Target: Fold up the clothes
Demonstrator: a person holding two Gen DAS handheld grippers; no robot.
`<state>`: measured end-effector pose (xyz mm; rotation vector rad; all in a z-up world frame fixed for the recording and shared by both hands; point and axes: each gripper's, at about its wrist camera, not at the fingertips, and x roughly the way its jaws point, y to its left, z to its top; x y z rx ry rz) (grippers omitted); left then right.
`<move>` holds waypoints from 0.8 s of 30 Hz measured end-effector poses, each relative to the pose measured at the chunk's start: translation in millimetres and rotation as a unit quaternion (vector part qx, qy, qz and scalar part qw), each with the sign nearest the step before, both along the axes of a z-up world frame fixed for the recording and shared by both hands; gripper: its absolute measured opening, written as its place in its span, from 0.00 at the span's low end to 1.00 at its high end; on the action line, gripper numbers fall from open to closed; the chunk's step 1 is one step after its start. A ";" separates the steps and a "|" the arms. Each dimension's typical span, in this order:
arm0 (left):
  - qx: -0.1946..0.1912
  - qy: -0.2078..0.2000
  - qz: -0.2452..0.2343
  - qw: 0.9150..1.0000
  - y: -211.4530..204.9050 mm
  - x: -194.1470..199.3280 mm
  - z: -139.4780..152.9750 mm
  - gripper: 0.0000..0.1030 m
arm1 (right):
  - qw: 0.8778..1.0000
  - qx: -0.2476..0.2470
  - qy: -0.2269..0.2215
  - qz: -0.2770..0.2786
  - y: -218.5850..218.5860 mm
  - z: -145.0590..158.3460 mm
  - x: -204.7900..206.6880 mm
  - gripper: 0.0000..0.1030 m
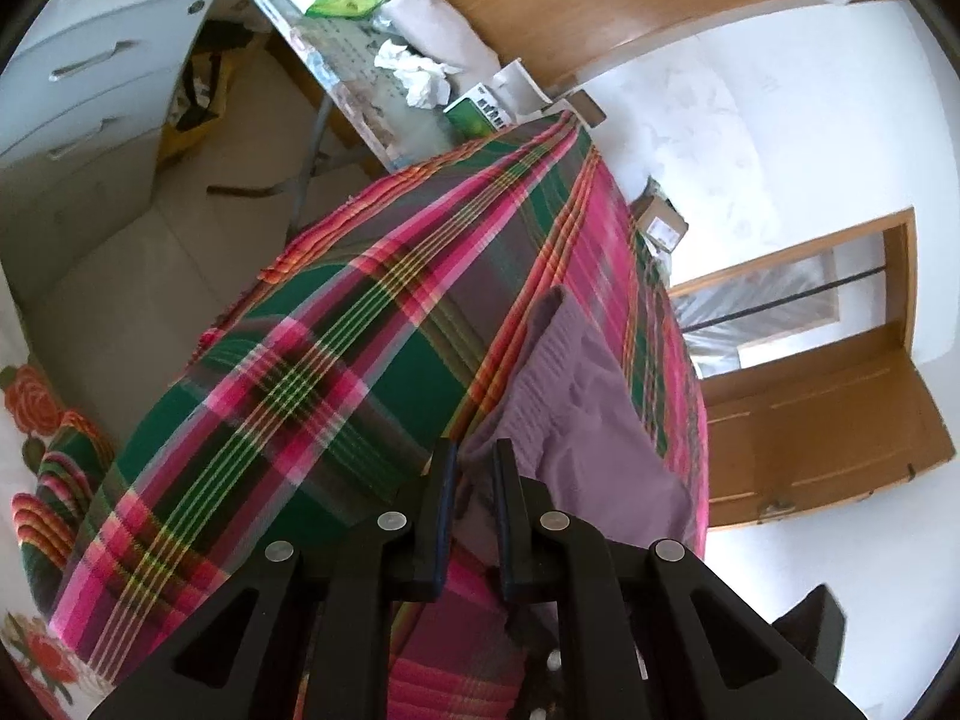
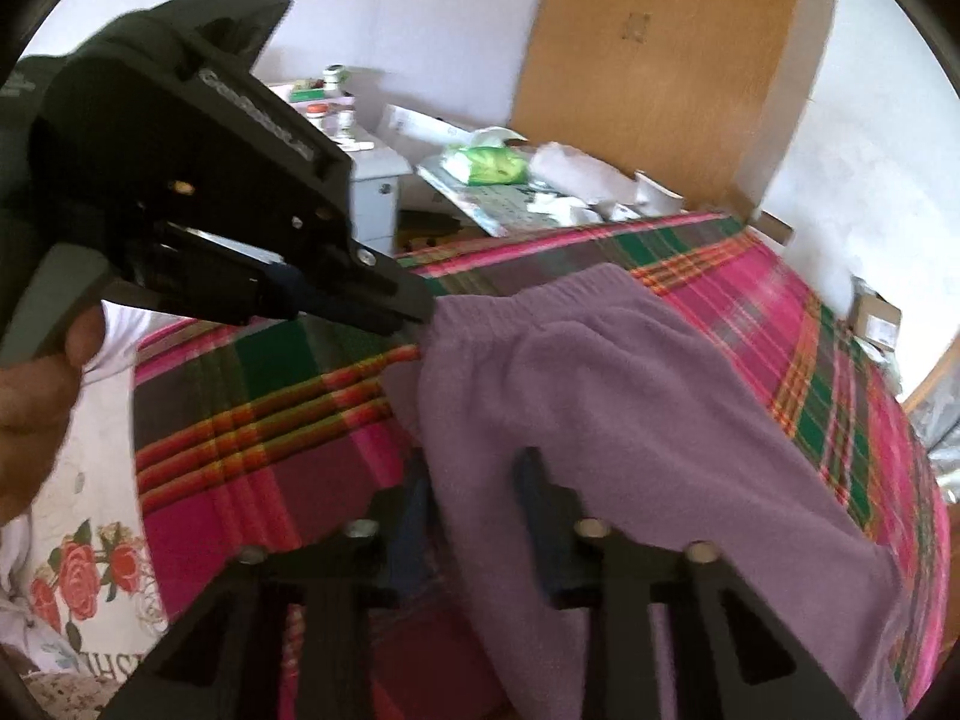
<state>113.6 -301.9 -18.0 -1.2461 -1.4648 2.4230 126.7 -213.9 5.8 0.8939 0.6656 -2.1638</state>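
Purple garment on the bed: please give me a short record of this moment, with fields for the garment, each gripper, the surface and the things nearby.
garment: purple pants, elastic waistband visible, partly lifted
surface: plaid blanket in pink and green, spread on the bed
left gripper: shut on the waistband corner
right gripper: fingers on both sides of the purple fabric; grip cannot be told
person: one hand holds the left gripper's handle
nearby: cluttered table beyond the bed, white drawers, wooden door
fold state: not yet folded
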 end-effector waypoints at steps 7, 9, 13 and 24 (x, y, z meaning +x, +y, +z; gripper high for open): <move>0.037 0.013 -0.010 0.999 -0.3 -8.4 8.1 0.54 | 0.999 -0.039 0.006 -0.003 11.6 10.0 2.0 0.06; 0.040 0.008 -0.013 0.999 -0.4 -13.3 8.1 0.54 | 0.998 -0.056 0.011 -0.006 17.5 14.3 3.4 0.05; 0.057 -0.005 -0.021 0.998 -0.8 -25.8 4.4 0.54 | 0.997 -0.077 0.011 -0.009 23.8 18.8 3.3 0.05; 0.101 -0.034 -0.073 0.992 9.1 -62.8 -9.1 0.56 | 0.995 -0.101 0.003 -0.008 28.2 22.4 0.1 0.05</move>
